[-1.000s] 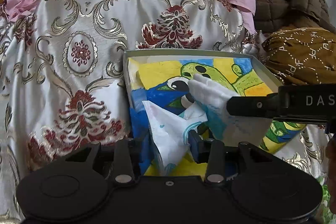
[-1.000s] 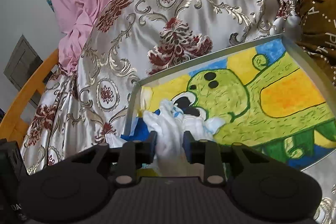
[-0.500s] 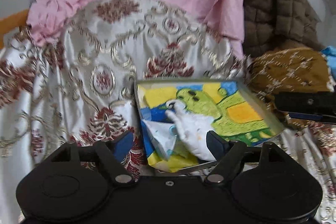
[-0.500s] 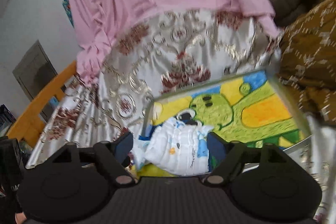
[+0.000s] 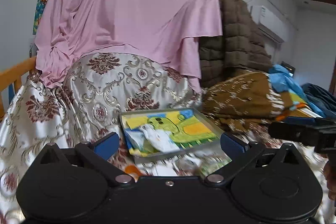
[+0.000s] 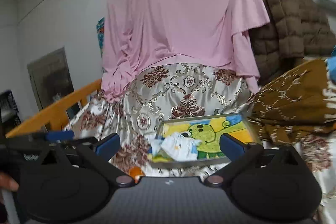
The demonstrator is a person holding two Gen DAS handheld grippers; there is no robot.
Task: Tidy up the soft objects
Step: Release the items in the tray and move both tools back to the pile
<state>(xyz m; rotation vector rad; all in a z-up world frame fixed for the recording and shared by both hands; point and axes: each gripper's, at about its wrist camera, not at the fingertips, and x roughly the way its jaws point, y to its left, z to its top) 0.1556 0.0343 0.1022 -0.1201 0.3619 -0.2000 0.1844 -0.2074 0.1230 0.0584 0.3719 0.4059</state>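
A small white garment (image 5: 159,136) with light blue marks lies crumpled at the near left of a metal tray (image 5: 210,122) with a green cartoon picture. It shows too in the right wrist view (image 6: 178,147), in the same tray (image 6: 189,164). My left gripper (image 5: 169,143) is open and empty, held back above the tray's near edge. My right gripper (image 6: 169,144) is open and empty, also back from the tray. The right gripper's body shows at the right of the left wrist view (image 5: 304,134).
The tray rests on a silver bedspread with red flowers (image 5: 94,85). A pink sheet (image 5: 130,14) hangs behind, with a brown quilted coat (image 5: 235,41) beside it. A brown patterned cloth (image 5: 241,96) and blue fabric (image 5: 283,79) lie right. A wooden rail (image 6: 56,110) runs left.
Both grippers let go of the white garment, opened wide and pulled back and up from the tray. The garment now lies loose in the tray.
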